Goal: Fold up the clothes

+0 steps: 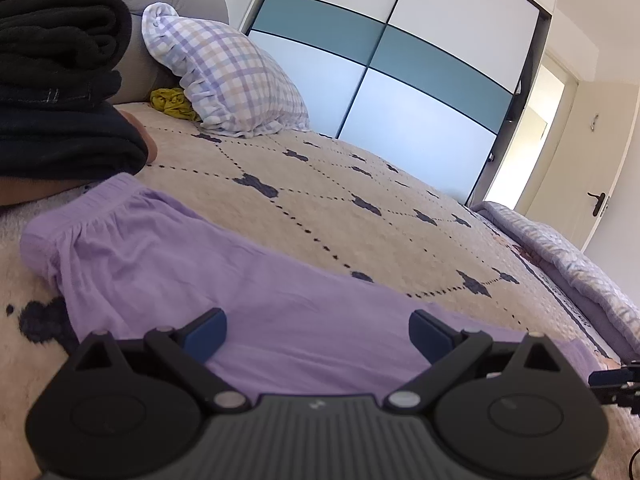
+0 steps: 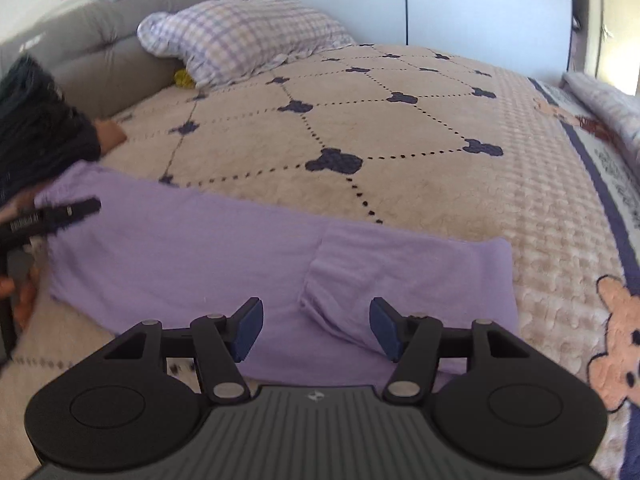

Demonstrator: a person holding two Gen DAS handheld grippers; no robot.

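A lilac garment (image 2: 256, 256) is lying flat across the near part of a beige bedspread (image 2: 400, 152), which is carrying a pattern of dark dotted lines and small dark bear shapes. In the right wrist view the cloth is stretching from about nine o'clock to three o'clock, with a folded-over flap sitting at its right end (a raised crease is showing around five o'clock of the cloth's middle).

The right gripper (image 2: 316, 328) is hovering over the near edge of the garment at six o'clock, its blue pads (image 2: 250, 330) standing apart with cloth showing beneath the gap but nothing pinched between them. The left gripper (image 1: 318, 334) is likewise hanging over the lilac cloth (image 1: 200, 264) at six o'clock of its own view, jaws spread wide and gripping nothing; the gathered waistband end is lying toward nine o'clock there.

A checked pillow (image 1: 224, 72) is leaning against a grey headboard (image 2: 104, 52) around eleven o'clock, with a small yellow-green crumpled item (image 1: 174, 104) touching its lower edge. A stack of dark folded clothes (image 1: 56, 80) is sitting at ten o'clock, just beyond the waistband. A wardrobe (image 1: 400, 64) with white and teal panels is standing behind the bed at one o'clock.
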